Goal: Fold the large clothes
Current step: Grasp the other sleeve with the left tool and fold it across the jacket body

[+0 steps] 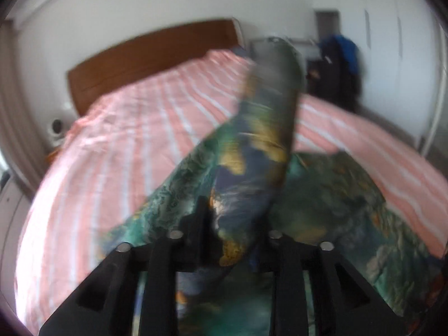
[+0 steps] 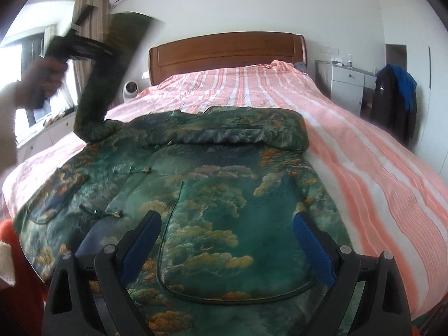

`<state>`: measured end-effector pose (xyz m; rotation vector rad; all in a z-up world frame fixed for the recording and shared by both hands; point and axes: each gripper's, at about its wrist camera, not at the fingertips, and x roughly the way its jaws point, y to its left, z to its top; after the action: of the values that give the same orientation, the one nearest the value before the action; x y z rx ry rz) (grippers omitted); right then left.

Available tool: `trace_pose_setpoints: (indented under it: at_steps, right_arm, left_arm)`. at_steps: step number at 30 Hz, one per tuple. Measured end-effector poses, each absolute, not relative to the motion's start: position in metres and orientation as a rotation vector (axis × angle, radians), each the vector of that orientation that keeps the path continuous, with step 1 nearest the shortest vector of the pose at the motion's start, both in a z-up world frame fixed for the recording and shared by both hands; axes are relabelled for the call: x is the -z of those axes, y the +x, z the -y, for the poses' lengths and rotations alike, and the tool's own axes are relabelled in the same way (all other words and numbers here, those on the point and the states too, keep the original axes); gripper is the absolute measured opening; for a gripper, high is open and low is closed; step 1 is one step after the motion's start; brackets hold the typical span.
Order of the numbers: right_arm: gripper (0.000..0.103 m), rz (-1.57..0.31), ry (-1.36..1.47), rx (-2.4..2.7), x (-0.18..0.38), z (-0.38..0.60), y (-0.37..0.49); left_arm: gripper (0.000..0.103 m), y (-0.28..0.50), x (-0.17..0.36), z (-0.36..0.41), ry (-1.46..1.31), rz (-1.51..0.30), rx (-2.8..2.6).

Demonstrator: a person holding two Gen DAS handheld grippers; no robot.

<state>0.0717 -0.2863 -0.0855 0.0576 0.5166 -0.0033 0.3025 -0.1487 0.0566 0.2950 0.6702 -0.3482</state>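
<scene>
Jacket sleeve between left hand-held gripper jaws, raised above bed.

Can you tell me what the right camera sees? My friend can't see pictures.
A green patterned coat lies spread on a pink striped bed. The right gripper hovers above it, jaws open, while a hand lifts one sleeve.

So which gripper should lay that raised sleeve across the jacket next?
Left. The left gripper already has the sleeve between its fingers, lifted above the jacket. The right gripper hangs open and empty over the jacket's lower part, likely better for steadying.
</scene>
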Motion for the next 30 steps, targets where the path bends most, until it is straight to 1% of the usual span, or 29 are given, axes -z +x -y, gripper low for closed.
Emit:
trace_pose_setpoints:
  at_steps: [2, 4, 6, 8, 10, 11, 12, 13, 15, 16, 19, 21, 22, 25, 30]
  right_arm:
    - [0.094, -0.513, 0.074, 0.007, 0.084, 0.291, 0.071]
    - [0.094, -0.506, 0.085, 0.015, 0.083, 0.296, 0.070]
    - [0.094, -0.500, 0.103, 0.021, 0.082, 0.302, 0.068]
    - [0.094, -0.496, 0.128, 0.026, 0.081, 0.309, 0.066]
    - [0.094, -0.493, 0.147, 0.029, 0.081, 0.315, 0.067]
    - [0.094, -0.493, 0.154, 0.029, 0.080, 0.317, 0.068]
    - [0.094, -0.493, 0.158, 0.028, 0.081, 0.318, 0.069]
    - [0.094, -0.496, 0.160, 0.025, 0.081, 0.318, 0.070]
    - [0.094, -0.506, 0.163, 0.016, 0.083, 0.317, 0.072]
    - [0.094, -0.510, 0.159, 0.012, 0.083, 0.316, 0.073]
    - [0.094, -0.513, 0.146, 0.005, 0.084, 0.311, 0.072]
    - [0.094, -0.520, 0.148, -0.004, 0.085, 0.311, 0.072]
    - [0.094, -0.528, 0.151, -0.007, 0.087, 0.311, 0.073]
    - [0.094, -0.534, 0.164, -0.005, 0.088, 0.314, 0.072]
    - [0.094, -0.530, 0.185, -0.003, 0.087, 0.319, 0.073]
  left_arm:
    - [0.081, 0.308, -0.008, 0.187, 0.349, -0.799, 0.381]
    - [0.081, 0.301, 0.035, 0.207, 0.395, -0.893, 0.406]
    - [0.081, 0.288, 0.057, 0.210, 0.411, -0.952, 0.439]
    - [0.081, 0.275, 0.054, 0.193, 0.386, -0.971, 0.463]
    - [0.083, 0.267, 0.034, 0.170, 0.315, -0.962, 0.465]
    - [0.088, 0.270, 0.024, 0.157, 0.277, -0.947, 0.448]
    - [0.096, 0.274, 0.017, 0.140, 0.245, -0.930, 0.423]
    - [0.100, 0.281, 0.012, 0.119, 0.210, -0.907, 0.383]
    - [0.101, 0.291, 0.005, 0.084, 0.139, -0.884, 0.268]
    - [0.101, 0.302, 0.010, 0.066, 0.100, -0.900, 0.200]
    - [0.100, 0.334, 0.048, 0.019, 0.001, -1.018, 0.020]
    - [0.099, 0.340, 0.072, 0.012, 0.030, -1.091, -0.030]
    - [0.098, 0.337, 0.073, 0.013, 0.058, -1.087, -0.038]
    - [0.098, 0.328, 0.054, 0.030, 0.077, -1.042, 0.014]
    - [0.099, 0.321, -0.003, 0.070, 0.027, -0.929, 0.142]
